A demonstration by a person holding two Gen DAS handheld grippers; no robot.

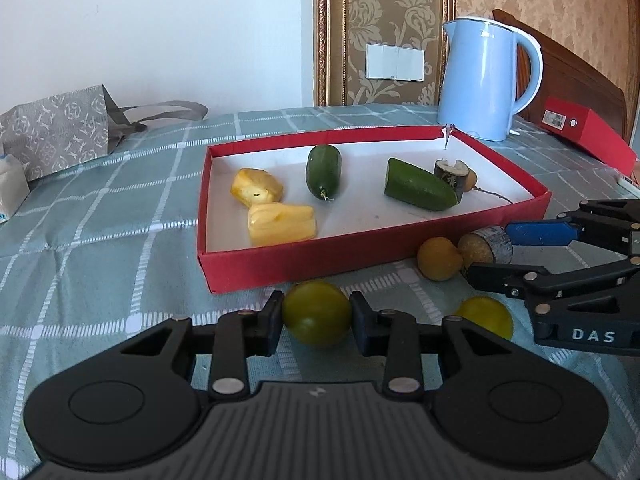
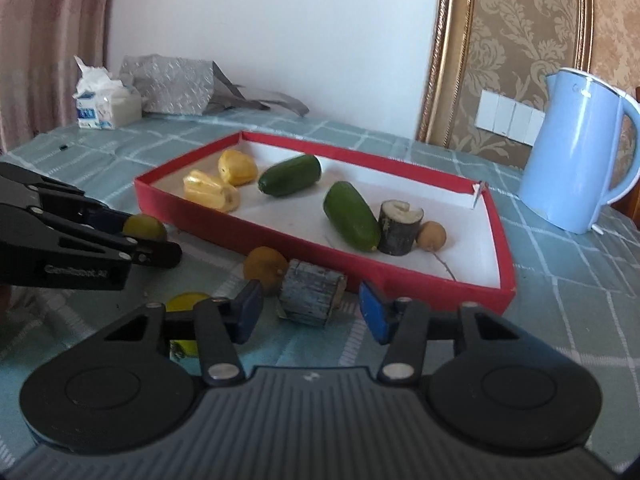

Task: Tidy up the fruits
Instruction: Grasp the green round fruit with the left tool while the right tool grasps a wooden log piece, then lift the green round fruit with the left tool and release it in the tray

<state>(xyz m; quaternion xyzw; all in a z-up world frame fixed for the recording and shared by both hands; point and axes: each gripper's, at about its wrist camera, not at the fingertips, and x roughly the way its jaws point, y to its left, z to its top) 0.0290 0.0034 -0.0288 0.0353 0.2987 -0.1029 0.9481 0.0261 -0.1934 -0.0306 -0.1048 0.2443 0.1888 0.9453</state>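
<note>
A red tray (image 1: 304,258) (image 2: 420,278) holds two yellow jackfruit pieces (image 1: 280,224), two green cucumbers (image 1: 324,171) (image 2: 352,216), a sugarcane stub (image 2: 400,226) and a small longan (image 2: 432,235). In front of it on the cloth lie a green-yellow plum (image 1: 317,313) (image 2: 145,227), a second plum (image 1: 486,315), a yellow longan (image 1: 439,258) (image 2: 265,266) and a grey sugarcane stub (image 1: 486,245) (image 2: 313,298). My left gripper (image 1: 317,318) is closed onto the first plum, pads touching its sides. My right gripper (image 2: 311,312) is open around the grey stub.
A blue kettle (image 1: 486,76) (image 2: 576,152) stands behind the tray's far right corner. A red box (image 1: 586,132) lies at the right. A grey gift bag (image 1: 60,128) (image 2: 172,84) and a tissue pack (image 2: 106,106) sit at the far left. A checked cloth (image 1: 100,240) covers the table.
</note>
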